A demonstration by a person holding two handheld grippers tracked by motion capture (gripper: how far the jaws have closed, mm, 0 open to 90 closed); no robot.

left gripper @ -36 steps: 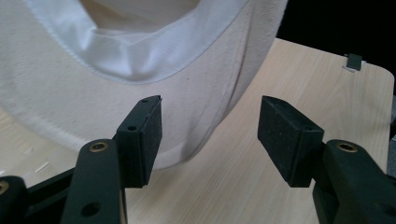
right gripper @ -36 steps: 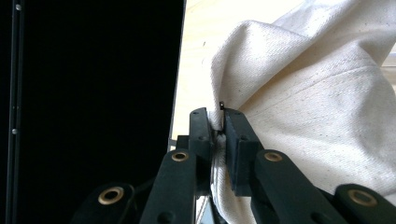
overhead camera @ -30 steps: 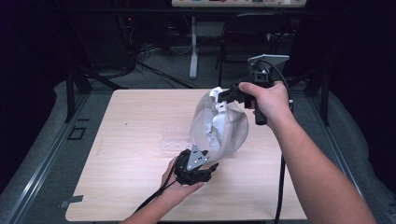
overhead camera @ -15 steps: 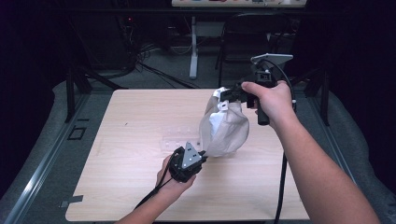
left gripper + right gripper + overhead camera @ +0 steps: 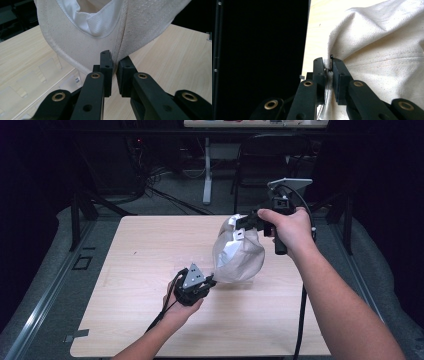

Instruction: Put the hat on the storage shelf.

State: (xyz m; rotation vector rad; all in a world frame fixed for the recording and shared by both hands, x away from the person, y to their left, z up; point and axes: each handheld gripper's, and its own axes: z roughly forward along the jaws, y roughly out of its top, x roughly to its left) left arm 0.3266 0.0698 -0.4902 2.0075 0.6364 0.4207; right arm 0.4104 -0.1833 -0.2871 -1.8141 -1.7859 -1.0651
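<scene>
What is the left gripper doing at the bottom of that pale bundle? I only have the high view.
Observer: In the left gripper view, the left gripper has just been closing and now pinches a vertical fold of the cream canvas piece between its pads.
Operator: And the right one, up top?
Observer: The right gripper is shut on an edge of the same canvas, and the cloth bunches up beside its jaws.
Operator: Is anything inside it?
Observer: The opening shows a white lining. I cannot tell whether it holds anything.
</scene>
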